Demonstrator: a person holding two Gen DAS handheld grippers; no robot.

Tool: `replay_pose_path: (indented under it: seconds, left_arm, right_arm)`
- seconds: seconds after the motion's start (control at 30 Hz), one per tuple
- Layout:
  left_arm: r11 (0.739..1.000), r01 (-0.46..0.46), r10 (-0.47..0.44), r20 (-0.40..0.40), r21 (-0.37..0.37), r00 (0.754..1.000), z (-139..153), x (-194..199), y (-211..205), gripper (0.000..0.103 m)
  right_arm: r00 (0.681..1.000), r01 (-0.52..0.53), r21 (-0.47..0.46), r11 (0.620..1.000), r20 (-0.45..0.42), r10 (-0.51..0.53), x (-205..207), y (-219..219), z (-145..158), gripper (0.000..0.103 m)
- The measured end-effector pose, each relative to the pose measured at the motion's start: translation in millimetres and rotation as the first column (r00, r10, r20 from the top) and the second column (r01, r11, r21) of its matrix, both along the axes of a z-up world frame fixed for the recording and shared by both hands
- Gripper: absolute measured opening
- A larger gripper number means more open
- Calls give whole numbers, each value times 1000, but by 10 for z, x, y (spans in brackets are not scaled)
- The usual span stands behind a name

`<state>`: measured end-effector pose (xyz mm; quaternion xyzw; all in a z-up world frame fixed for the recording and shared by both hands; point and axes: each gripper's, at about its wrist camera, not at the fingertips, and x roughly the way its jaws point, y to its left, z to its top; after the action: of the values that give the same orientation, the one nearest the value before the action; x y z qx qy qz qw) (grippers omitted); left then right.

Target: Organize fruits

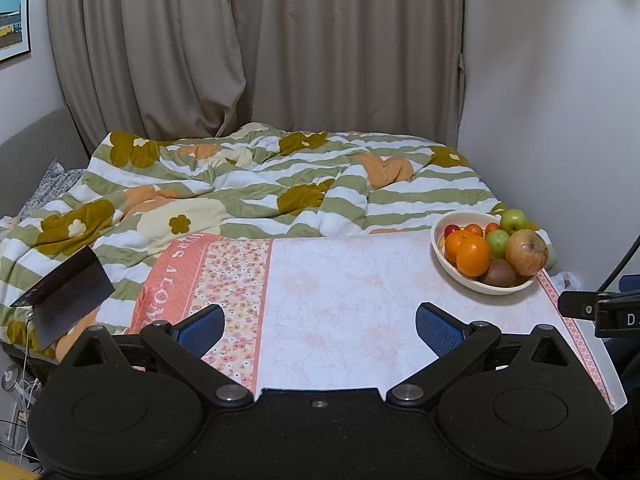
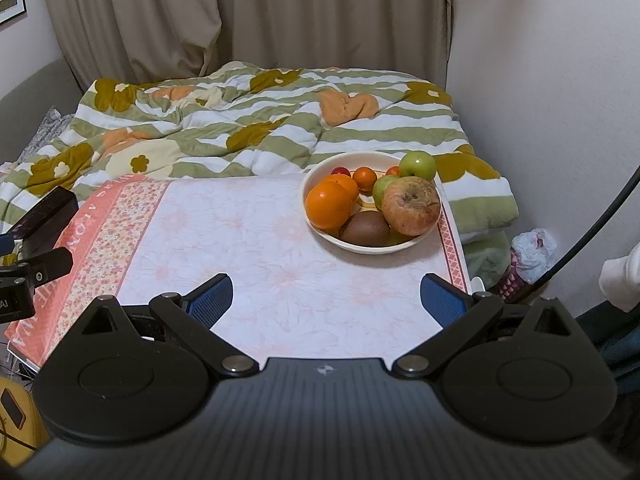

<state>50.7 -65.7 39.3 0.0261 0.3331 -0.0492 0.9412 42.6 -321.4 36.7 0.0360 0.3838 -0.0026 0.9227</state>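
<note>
A cream bowl (image 1: 456, 276) (image 2: 316, 170) stands at the far right corner of the cloth-covered table (image 1: 344, 288) (image 2: 256, 240). It holds oranges (image 1: 473, 257) (image 2: 328, 205), green apples (image 1: 513, 220) (image 2: 418, 165), a reddish blemished apple (image 1: 527, 253) (image 2: 411, 206), a kiwi (image 1: 498, 273) (image 2: 366, 229) and small red and orange fruits. My left gripper (image 1: 320, 326) hovers open over the near middle of the table, nothing between its blue pads. My right gripper (image 2: 326, 300) is open too, near the front edge, short of the bowl.
Behind the table lies a bed with a striped flowered duvet (image 1: 240, 184) (image 2: 224, 120); beige curtains and a white wall stand beyond. A dark folded object (image 1: 68, 292) sits left of the table. A crumpled bag (image 2: 534, 254) and a black cable (image 2: 592, 236) are at the right.
</note>
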Motion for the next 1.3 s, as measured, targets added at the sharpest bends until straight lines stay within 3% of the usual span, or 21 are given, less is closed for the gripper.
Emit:
replay_pose_path:
  seconds: [1.3]
  left_arm:
    - [1000,1,0,23,-8,1000,-6,-92,14,103]
  right_arm:
    - [1000,8,4,1000,-4,-8,52,17,-1,103]
